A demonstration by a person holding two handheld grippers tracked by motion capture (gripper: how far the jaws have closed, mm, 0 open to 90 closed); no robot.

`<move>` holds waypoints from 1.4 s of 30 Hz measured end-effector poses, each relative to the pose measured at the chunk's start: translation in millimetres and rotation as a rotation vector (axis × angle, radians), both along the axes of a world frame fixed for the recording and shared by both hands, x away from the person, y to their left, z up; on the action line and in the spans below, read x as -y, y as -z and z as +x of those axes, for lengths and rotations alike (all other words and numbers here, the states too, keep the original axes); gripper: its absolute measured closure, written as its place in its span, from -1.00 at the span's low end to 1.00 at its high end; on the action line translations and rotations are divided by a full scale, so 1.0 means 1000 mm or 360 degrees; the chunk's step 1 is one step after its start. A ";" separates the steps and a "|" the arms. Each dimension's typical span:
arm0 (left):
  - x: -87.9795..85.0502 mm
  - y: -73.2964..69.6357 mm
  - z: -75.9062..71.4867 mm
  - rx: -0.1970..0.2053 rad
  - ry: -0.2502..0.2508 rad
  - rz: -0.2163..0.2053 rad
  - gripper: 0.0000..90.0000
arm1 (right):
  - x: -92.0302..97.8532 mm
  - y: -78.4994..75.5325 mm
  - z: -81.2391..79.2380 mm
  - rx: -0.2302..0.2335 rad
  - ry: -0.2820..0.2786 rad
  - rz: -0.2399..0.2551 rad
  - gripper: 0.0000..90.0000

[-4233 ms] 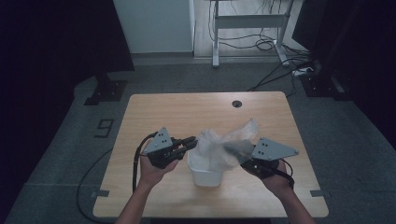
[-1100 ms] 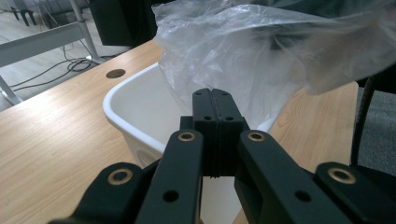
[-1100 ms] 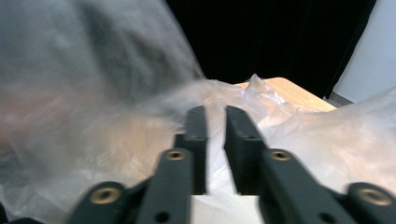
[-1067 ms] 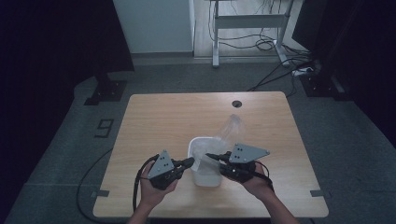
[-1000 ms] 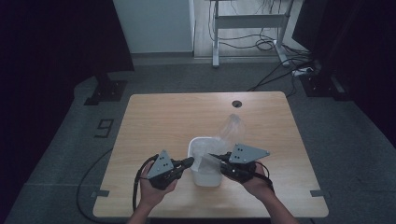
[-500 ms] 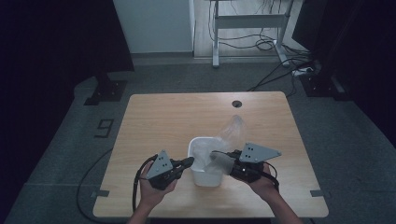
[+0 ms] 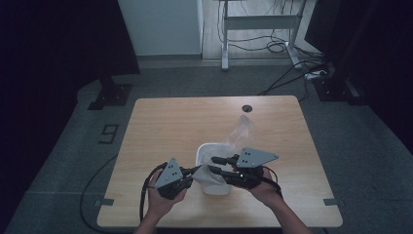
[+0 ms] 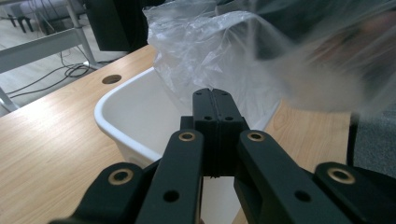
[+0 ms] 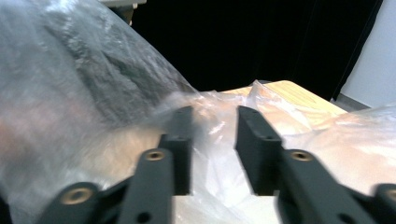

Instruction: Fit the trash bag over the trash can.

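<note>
Left gripper (image 7: 195, 171) clamped on clear plastic bag (image 7: 242, 131) at white bin (image 7: 203, 151) rim's 8 o'clock; right gripper (image 7: 218, 164) jaws just opening, part-open around bag film, not pressing. Bare tabletop (image 7: 175, 126) toward 12.

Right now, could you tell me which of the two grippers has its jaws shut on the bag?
The left gripper: its jaws are pressed together on the bag by the bin. The right gripper has a clear gap, its jaws just opening.

A white bin (image 7: 212, 168) draped in a clear plastic bag (image 7: 242, 130) is blocking the table's near middle; the far half of the wooden table (image 7: 185, 122) is lying open.
</note>
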State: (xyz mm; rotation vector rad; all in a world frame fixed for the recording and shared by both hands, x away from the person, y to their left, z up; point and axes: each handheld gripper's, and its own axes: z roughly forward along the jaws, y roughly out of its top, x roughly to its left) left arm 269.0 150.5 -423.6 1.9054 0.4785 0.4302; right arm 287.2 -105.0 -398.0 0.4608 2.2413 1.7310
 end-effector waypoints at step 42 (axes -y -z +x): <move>-0.036 0.014 -0.011 -0.0114 -0.0118 -0.0082 1.00 | 0.075 0.035 -0.031 0.0101 0.0388 0.0043 0.98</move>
